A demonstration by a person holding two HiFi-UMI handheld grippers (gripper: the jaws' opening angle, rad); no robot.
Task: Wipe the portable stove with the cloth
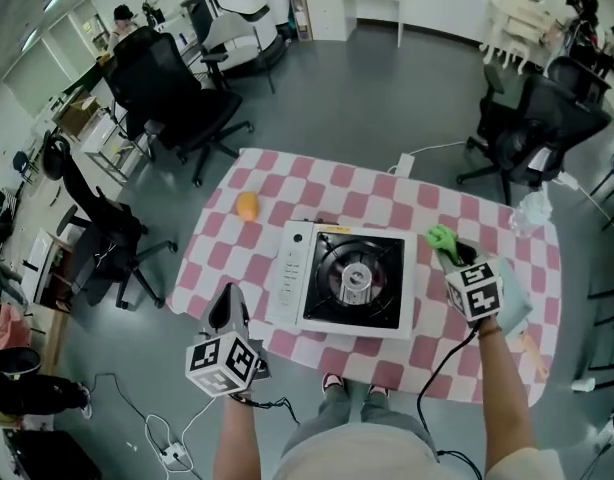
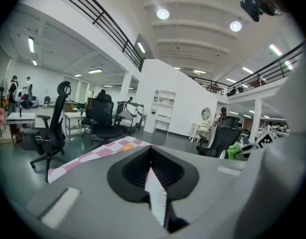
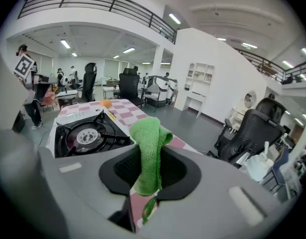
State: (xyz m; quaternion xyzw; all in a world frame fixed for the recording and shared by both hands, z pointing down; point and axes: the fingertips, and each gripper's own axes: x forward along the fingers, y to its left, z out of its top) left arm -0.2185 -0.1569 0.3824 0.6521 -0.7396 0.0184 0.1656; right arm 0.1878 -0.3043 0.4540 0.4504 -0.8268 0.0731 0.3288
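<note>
**Green cloth held at the stove's right side**

We see the right gripper (image 1: 453, 254) with its jaws closed on a green cloth (image 1: 442, 237), which stands up in a fold above them and hangs below in the right gripper view. It is held over the pink-and-white checked table (image 1: 317, 183), just beside the right edge of the portable stove (image 1: 352, 280). The stove sits near the table's front edge, its black burner top to the right of its white control panel.

The left gripper (image 1: 230, 303) hangs at the table's near left edge, close to the stove's left front corner. In its own view its jaws are drawn together to a thin slit, with nothing gripped.

An orange (image 1: 247, 206) lies on the table well apart from the stove, towards the far left. A crumpled clear bag (image 1: 532, 211) rests at the far right corner. Black office chairs (image 1: 172, 93) stand on the grey floor round the table.
</note>
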